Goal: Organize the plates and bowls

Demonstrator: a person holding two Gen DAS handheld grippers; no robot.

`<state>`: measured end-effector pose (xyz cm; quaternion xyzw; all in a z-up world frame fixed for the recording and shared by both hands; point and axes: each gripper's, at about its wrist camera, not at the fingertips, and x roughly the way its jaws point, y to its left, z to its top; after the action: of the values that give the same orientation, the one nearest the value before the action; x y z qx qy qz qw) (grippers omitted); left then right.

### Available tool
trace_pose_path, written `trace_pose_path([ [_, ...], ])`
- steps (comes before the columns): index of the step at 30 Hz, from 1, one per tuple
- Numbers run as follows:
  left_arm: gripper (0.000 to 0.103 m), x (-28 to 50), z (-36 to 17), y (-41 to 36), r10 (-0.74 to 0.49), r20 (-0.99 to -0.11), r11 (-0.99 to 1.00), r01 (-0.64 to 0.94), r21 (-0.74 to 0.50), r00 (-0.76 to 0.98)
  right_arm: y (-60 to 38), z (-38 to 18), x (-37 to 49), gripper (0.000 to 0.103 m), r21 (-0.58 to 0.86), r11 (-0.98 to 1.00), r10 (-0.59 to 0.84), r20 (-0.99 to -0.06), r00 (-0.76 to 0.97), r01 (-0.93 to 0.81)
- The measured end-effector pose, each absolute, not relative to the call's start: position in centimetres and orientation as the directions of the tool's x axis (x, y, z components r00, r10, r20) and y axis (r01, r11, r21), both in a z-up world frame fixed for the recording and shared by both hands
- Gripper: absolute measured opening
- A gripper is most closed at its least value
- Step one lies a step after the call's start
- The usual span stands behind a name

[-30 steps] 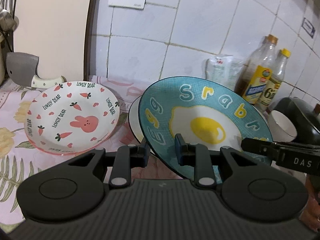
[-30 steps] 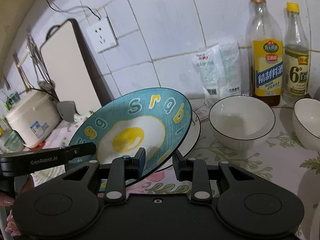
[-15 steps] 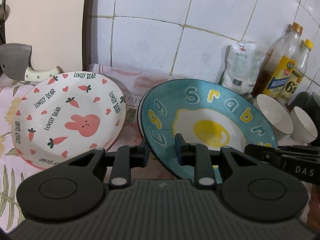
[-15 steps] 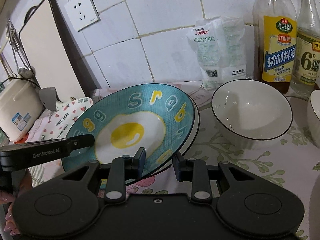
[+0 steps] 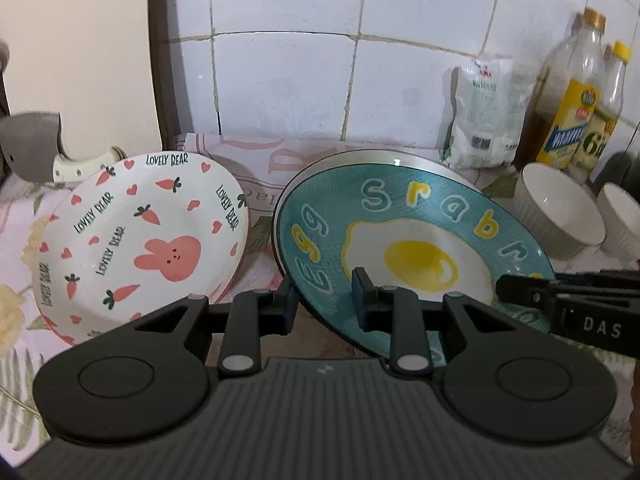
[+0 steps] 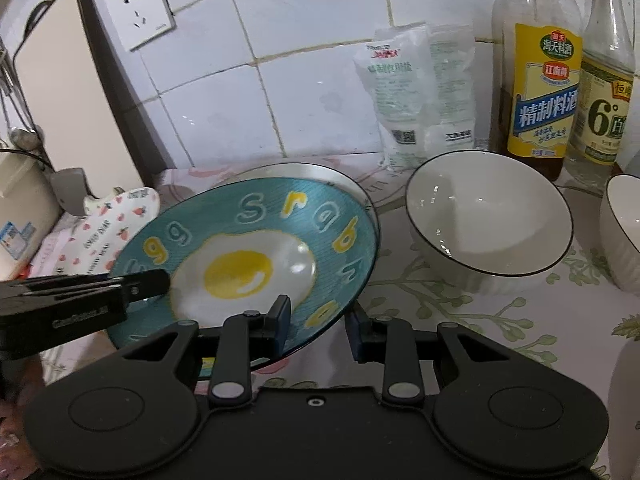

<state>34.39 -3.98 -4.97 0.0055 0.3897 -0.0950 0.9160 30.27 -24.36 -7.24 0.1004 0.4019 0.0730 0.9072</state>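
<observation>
A teal plate with a fried-egg picture (image 5: 416, 240) (image 6: 256, 248) hangs tilted, held from both sides. My left gripper (image 5: 324, 300) is shut on its near left rim, and my right gripper (image 6: 318, 324) is shut on its near right rim. Under its far edge lies a white plate with a dark rim (image 6: 320, 172), mostly hidden. Left of it, a white bunny-and-carrot plate (image 5: 140, 240) rests on the cloth. Two white bowls (image 6: 488, 228) (image 6: 624, 232) stand to the right.
Two bottles (image 6: 540, 80) (image 6: 604, 80) and a white bag (image 6: 416, 92) stand against the tiled wall behind the bowls. A cutting board (image 6: 76, 92) leans at the back left, with a cleaver (image 5: 28, 148) and a rice cooker (image 6: 20, 208) beside it.
Both grippers carried the egg plate forward and down toward the white plate by the wall. The plate now sits flatter and lower; both grips are unchanged.
</observation>
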Motion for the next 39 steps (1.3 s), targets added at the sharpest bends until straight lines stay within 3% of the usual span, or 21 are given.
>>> trace_pose_path([
  [11, 0.026, 34.8, -5.0, -4.8, -0.149, -0.726, 0.985, 0.168, -0.047, 0.672, -25.0, -8.1, 30.8, 0.034, 0.217, 0.975, 0.192, -0.686, 0.702, -0.055],
  [18, 0.033, 34.0, -4.6, -4.4, -0.133, -0.744, 0.987, 0.156, -0.039, 0.655, -24.5, -7.4, 29.0, 0.034, 0.142, 0.987, 0.147, -0.636, 0.757, -0.073],
  [22, 0.033, 32.2, -3.1, -3.5, -0.157, -0.711, 0.984, 0.167, -0.056, 0.685, -24.4, -5.8, 27.0, 0.034, 0.147, 0.984, 0.170, -0.606, 0.777, -0.100],
  [39, 0.050, 21.4, 6.5, 2.5, -0.257, -0.583, 0.961, 0.269, -0.068, 0.771, -21.6, 2.4, 20.1, 0.037, 0.305, 0.891, 0.452, -0.536, 0.713, -0.336],
])
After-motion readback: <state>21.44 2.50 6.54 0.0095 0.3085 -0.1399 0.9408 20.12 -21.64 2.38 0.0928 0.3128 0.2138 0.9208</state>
